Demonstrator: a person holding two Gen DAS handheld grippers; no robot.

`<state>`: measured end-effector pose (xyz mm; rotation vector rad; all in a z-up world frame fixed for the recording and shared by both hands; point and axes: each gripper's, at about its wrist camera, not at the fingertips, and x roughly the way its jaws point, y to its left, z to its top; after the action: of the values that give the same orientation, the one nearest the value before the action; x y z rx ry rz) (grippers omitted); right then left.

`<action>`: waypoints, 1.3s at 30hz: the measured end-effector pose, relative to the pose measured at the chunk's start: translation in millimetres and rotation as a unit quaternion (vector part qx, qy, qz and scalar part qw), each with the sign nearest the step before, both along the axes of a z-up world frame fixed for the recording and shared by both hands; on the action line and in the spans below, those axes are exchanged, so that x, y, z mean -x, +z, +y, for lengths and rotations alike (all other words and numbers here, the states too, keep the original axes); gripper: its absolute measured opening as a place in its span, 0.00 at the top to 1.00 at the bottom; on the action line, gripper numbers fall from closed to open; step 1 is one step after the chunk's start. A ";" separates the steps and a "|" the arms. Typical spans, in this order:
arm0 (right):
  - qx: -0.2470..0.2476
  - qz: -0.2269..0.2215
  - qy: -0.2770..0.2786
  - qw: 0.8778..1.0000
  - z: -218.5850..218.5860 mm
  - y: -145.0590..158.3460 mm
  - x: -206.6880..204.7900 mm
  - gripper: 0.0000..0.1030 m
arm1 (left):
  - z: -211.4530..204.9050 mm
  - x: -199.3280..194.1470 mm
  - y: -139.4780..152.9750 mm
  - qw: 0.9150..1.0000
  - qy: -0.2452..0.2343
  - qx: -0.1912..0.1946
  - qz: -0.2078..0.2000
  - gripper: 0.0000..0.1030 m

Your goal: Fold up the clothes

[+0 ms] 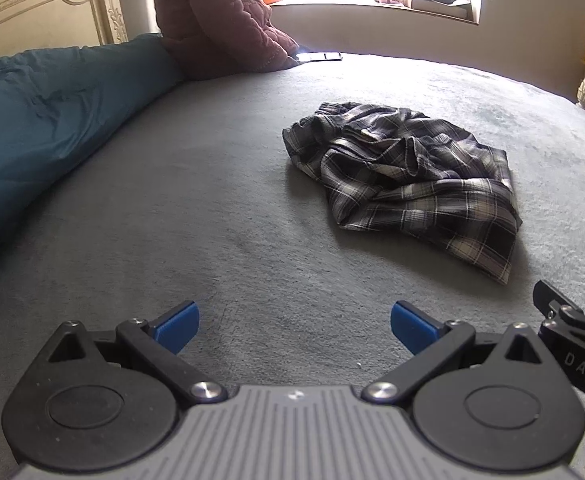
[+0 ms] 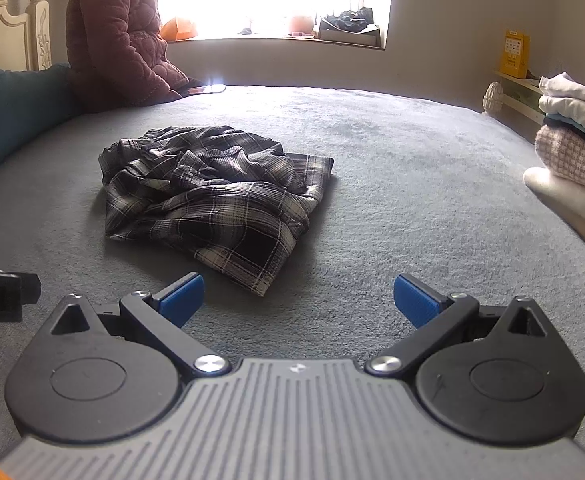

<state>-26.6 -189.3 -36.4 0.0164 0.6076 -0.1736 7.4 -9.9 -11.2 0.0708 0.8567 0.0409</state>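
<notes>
Left wrist view shows a grey bed cover (image 1: 172,220) spreading under and ahead of the fingers, with a teal duvet (image 1: 52,120) far off to their left. A person in a maroon quilted jacket (image 1: 220,20) sits at the far edge. The crumpled plaid garment (image 1: 408,176) lies ahead and to the right of the left gripper (image 1: 294,326), whose blue fingers stand wide apart and empty. The right gripper (image 2: 298,300) is likewise spread, holding nothing, the garment ahead-left of it. Folded clothes (image 2: 576,136) are stacked far right of its fingers.
</notes>
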 end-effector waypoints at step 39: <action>0.011 0.003 0.009 1.000 7.1 -0.3 1.5 0.01 | 4.3 3.0 0.5 1.000 0.008 0.003 0.008 0.01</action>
<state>-28.1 -182.2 -36.7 -0.0102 0.6115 -0.1638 4.4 -5.6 -10.7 0.0583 0.8728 0.0523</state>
